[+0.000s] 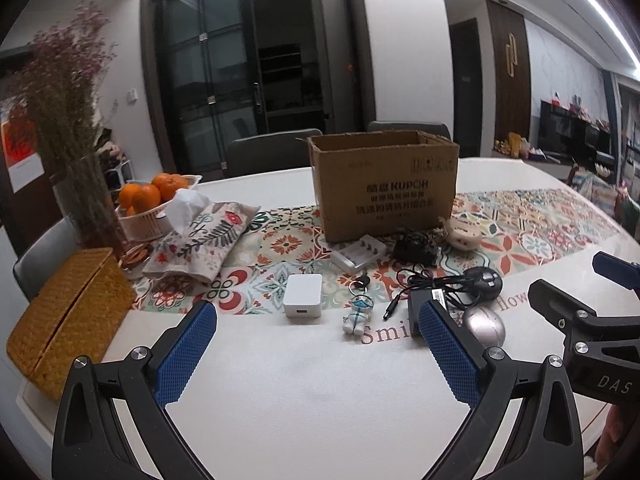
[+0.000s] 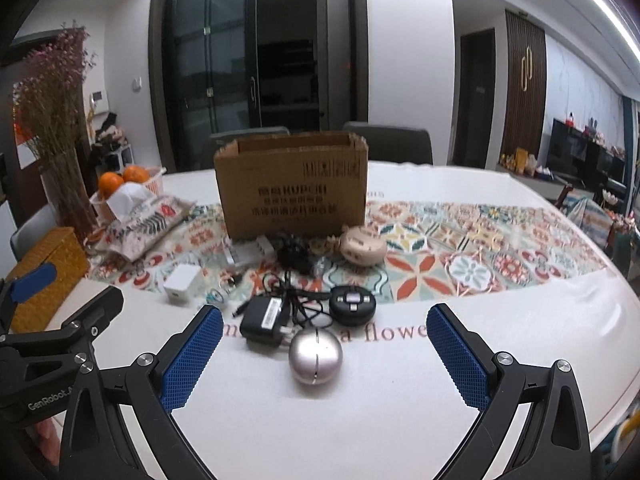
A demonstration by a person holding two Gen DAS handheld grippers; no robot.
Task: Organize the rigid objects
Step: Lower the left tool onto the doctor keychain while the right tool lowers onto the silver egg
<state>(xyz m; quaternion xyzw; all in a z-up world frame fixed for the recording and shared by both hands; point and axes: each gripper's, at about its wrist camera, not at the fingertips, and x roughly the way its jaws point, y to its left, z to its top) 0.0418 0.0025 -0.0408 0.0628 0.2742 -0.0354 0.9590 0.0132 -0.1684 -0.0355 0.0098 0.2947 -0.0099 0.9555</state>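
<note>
An open cardboard box (image 1: pixel 384 184) (image 2: pixel 292 184) stands on the patterned runner. In front of it lie a white charger cube (image 1: pixel 303 294) (image 2: pixel 180 282), an astronaut keychain (image 1: pixel 358 310), a clear battery case (image 1: pixel 360 256), a black power adapter with cable (image 2: pixel 264 320), a round black device (image 2: pixel 353 305), a silver ball-shaped object (image 2: pixel 316 356) (image 1: pixel 484 326) and a beige rounded gadget (image 2: pixel 362 248) (image 1: pixel 462 234). My left gripper (image 1: pixel 318 320) is open, low over the table, short of the cube. My right gripper (image 2: pixel 324 324) is open with the silver ball between its fingers, untouched.
A woven basket (image 1: pixel 68 316) sits at the left edge. Behind it are a vase of dried flowers (image 1: pixel 68 120), a bowl of oranges (image 1: pixel 148 196) and a fabric tissue cover (image 1: pixel 200 236). Chairs (image 1: pixel 272 152) stand behind the round table (image 1: pixel 312 400).
</note>
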